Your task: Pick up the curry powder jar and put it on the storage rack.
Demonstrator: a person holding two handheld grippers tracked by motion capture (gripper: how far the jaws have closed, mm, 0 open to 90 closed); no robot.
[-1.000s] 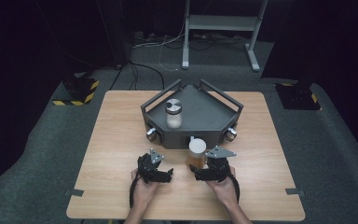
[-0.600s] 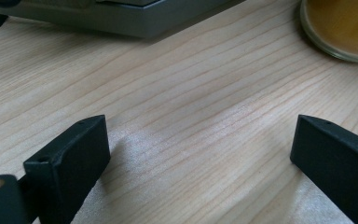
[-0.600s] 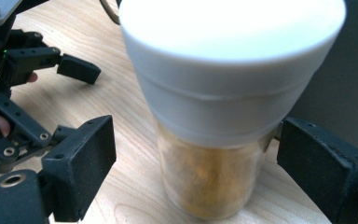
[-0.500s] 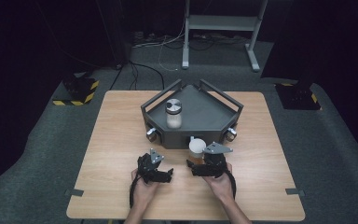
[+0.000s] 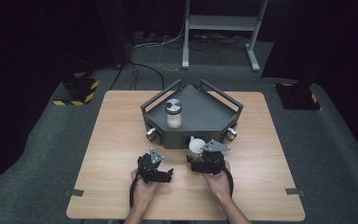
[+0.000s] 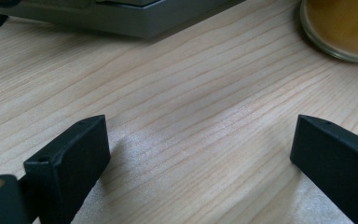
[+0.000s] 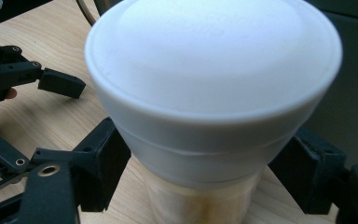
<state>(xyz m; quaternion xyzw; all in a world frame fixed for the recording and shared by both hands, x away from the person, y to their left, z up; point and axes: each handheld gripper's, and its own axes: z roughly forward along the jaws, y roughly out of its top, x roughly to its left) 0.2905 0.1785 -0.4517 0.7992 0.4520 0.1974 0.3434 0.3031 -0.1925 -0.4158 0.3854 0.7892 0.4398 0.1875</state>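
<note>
White-capped jar (image 7: 209,116) sits gripped in the level right claw (image 5: 196,161); left claw (image 5: 165,173) gapes wide.

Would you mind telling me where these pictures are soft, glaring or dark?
High view: the wooden table is evenly lit, the surroundings nearly black. Right gripper view: the jar's white lid sits very close, soft and overexposed. Left gripper view: a pale sheen lies on the wood between the black jaws, the nearest wood blurred.
</note>
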